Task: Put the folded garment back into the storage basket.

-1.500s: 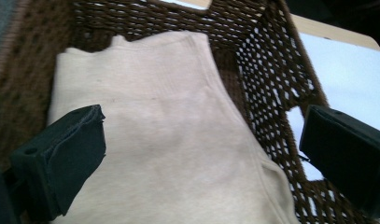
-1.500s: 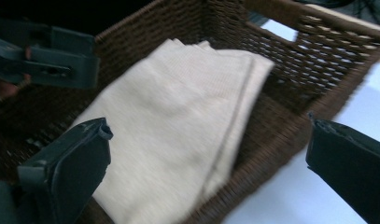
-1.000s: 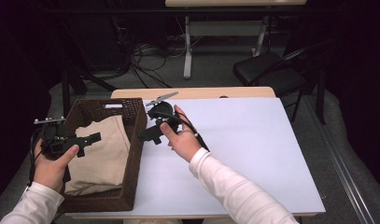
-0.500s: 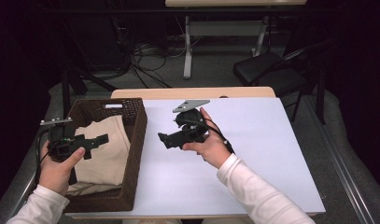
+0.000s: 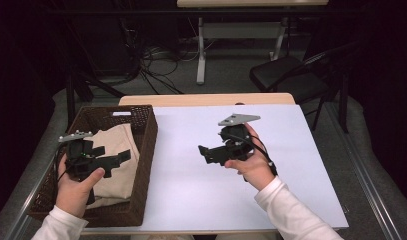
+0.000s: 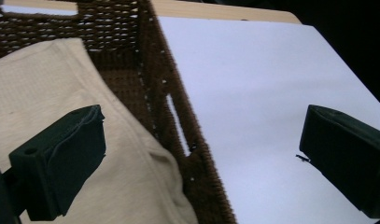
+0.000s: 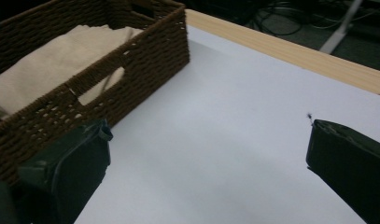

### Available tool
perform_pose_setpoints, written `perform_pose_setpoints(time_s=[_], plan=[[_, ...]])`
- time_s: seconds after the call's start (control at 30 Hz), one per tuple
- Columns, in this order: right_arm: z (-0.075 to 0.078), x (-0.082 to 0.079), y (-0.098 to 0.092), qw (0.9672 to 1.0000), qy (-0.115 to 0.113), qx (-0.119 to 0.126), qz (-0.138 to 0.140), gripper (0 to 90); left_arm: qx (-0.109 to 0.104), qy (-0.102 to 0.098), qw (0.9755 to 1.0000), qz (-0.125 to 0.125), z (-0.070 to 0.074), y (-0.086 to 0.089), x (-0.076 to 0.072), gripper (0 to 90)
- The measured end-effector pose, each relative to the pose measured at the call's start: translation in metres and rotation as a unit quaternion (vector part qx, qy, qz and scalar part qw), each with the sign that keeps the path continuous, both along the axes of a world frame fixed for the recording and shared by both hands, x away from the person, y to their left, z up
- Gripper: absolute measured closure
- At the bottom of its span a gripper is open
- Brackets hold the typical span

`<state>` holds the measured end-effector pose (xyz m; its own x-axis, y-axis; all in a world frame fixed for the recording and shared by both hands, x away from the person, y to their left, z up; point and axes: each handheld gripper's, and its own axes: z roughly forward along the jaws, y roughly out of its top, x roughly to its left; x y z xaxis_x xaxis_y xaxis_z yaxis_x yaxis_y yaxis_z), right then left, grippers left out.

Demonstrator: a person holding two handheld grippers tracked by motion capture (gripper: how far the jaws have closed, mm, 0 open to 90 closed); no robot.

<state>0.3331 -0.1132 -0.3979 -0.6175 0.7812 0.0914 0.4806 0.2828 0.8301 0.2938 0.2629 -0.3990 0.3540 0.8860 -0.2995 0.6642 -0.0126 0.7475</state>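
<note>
You held the left gripper [image 5: 122, 156] wide open and empty above the beige cloth [image 5: 116, 165], which lay inside the wicker basket [image 5: 147, 145]. Your right gripper [image 5: 203, 152] hovered over the white table [image 5: 201, 200] beside the basket, jaws spread wide, holding nothing.

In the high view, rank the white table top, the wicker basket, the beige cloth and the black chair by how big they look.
1. white table top
2. wicker basket
3. beige cloth, lying in the basket, partly hidden by the left gripper
4. black chair, though it stands farther back, so its small look is unsure.
</note>
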Motion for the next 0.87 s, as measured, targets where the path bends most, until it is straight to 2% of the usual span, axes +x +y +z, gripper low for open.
perform_pose_setpoints(time_s=[0.07,0.2,0.47,0.63,0.87], plan=[[-0.003,-0.005,-0.013,0.9999,-0.003,0.005,-0.014,0.0,0.001,-0.01,0.9999,-0.006,-0.001,-0.008,-0.002,0.6],[-0.009,-0.016,-0.041,0.9992,-0.004,0.017,-0.036,0.0,-0.013,-0.017,0.9995,-0.022,-0.007,-0.025,-0.006,0.6],[-0.018,-0.037,-0.091,0.9964,-0.011,0.014,-0.083,0.0,-0.019,-0.023,0.9981,-0.054,-0.019,-0.062,-0.009,0.6],[-0.027,-0.047,-0.111,0.9942,-0.009,0.012,-0.107,0.0,-0.016,-0.028,0.9971,-0.069,-0.024,-0.081,-0.009,0.6],[-0.038,-0.054,-0.129,0.9924,-0.009,0.012,-0.122,0.0,-0.029,-0.022,0.9956,-0.087,-0.033,-0.102,-0.008,0.6]])
